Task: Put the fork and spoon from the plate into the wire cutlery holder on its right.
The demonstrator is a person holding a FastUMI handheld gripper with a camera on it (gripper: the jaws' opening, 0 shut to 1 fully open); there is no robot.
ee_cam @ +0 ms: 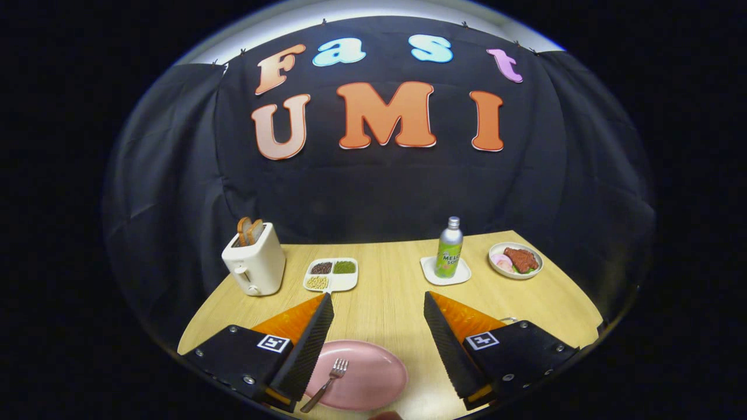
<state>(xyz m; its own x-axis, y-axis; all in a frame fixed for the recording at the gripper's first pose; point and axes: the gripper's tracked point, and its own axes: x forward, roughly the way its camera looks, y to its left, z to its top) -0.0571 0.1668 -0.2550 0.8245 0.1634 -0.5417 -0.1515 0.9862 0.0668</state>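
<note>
Low in the frame, we see the gripper [378, 303] held above a light wooden table [385, 291], its two ribbed black fingers [309, 344] spread wide with nothing between them but open tabletop. Orange wedges back each finger, and black blocks with square printed markers sit behind them at lower left and lower right.

At bottom centre, a pink plate [373, 373] lies between the fingers and below their tips, partly covered on its left side by the left finger. A metal fork [327, 384] rests on the plate's left part, tines pointing toward upper right, handle running down to the lower left and passing off the plate's rim. We cannot make out a spoon on the plate. A small curve of metal shows just behind the right finger's block, at lower right; we cannot tell what it belongs to.

Beyond the fingers, in the middle of the frame, the far side of the table carries a row of things. At left stands a cream toaster [255, 262] with two slices of toast [250, 230] upright in it. Just to its right sits a white divided dish [331, 274] with dark, green and pale fillings. Right of centre, a silver and green bottle [449, 249] stands upright on a white square coaster [445, 272]. Farther right, a bowl [516, 261] holds reddish and pink food.
</note>
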